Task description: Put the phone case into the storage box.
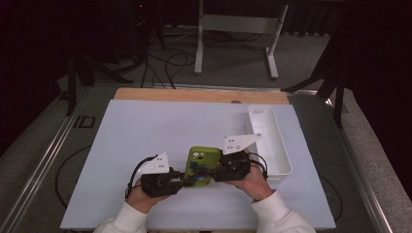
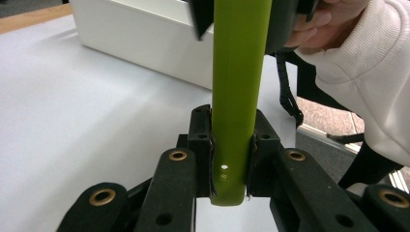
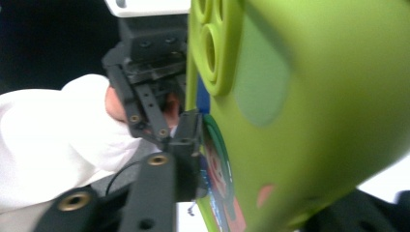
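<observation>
Claws meet at the green phone case (image 1: 199,166), one on each side. The left claw (image 2: 231,145) is clamped on the case's thin edge, both pads pressing its faces. The right claw (image 3: 227,193) has the case between its jaws, which stand loosened rather than pinching. The case hangs between them just above the white surface (image 1: 145,141). Beyond the right claw lies a long white tray (image 1: 284,145).

Lime-green phone case (image 1: 199,166) — camera cutout up top, colourful sticker on back — held off the mat, clamped between grippers.
</observation>
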Demonstrator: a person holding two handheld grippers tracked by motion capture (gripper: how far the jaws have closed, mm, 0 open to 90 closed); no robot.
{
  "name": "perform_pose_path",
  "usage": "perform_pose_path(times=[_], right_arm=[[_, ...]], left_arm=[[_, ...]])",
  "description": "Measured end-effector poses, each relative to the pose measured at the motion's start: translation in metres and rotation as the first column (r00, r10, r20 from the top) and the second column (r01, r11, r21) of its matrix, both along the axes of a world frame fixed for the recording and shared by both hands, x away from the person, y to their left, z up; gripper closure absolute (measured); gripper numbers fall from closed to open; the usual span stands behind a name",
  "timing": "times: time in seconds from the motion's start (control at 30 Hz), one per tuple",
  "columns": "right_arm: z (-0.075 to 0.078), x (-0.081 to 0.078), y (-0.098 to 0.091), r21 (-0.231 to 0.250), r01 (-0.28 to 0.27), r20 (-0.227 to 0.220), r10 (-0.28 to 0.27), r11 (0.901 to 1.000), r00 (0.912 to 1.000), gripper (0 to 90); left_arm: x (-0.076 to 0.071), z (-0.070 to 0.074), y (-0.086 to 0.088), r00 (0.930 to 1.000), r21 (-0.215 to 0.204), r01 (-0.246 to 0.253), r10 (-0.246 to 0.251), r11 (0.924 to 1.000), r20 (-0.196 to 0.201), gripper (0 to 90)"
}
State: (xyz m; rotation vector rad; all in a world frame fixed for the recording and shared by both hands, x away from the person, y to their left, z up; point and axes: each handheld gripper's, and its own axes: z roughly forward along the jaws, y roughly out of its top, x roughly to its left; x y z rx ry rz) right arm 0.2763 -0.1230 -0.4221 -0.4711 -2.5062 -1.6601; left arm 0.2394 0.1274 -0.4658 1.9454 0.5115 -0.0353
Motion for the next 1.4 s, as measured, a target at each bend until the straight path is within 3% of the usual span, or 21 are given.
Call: perform_pose_path(times=[0.2, 0.27, 0.77, 1.0, 1.23, 1.4], right_arm=[[-0.0002, 0.0003, 0.001, 0.001, 0.057, -0.021, -0.057, 0.9984, 0.9982, 29.4], [-0.0004, 0.0002, 0.0017, -0.004, 0.075, -0.022, -0.075, 0.9972, 0.9969, 25.6], [0.0013, 0.0034, -0.0045, 0.011, 0.205, -0.003, -0.205, 0.9787, 0.9787, 10.8], [0.0026, 0.0017, -0.0045, 0.016, 0.24, 0.009, -0.24, 0.9707, 0.9707, 9.7], [0.005, -0.0009, -0.0039, 0.026, 0.27, 0.016, -0.27, 0.9625, 0.9626, 9.0], [0.0078, -0.0029, -0.0023, 0.047, 0.306, 0.019, -0.307, 0.951, 0.9516, 9.1]], left_arm=[[0.0011, -0.0004, 0.0022, 0.998, 0.018, -0.062, 0.061, 0.9979, 0.016, 77.6], [0.0012, -0.0003, 0.0027, 0.9962, 0.023, -0.084, 0.084, 0.9962, 0.024, 77.6], [0.0022, 0.0012, 0.0045, 0.9821, 0.049, -0.184, 0.181, 0.9818, 0.051, 77.5], [0.0011, 0.0027, 0.0035, 0.9761, 0.065, -0.211, 0.206, 0.9754, 0.068, 77.5], [0.0005, 0.0039, 0.0033, 0.9651, 0.071, -0.255, 0.249, 0.9644, 0.082, 77.5], [0.0001, 0.0038, 0.0021, 0.9586, 0.078, -0.277, 0.27, 0.9578, 0.091, 77.5]])
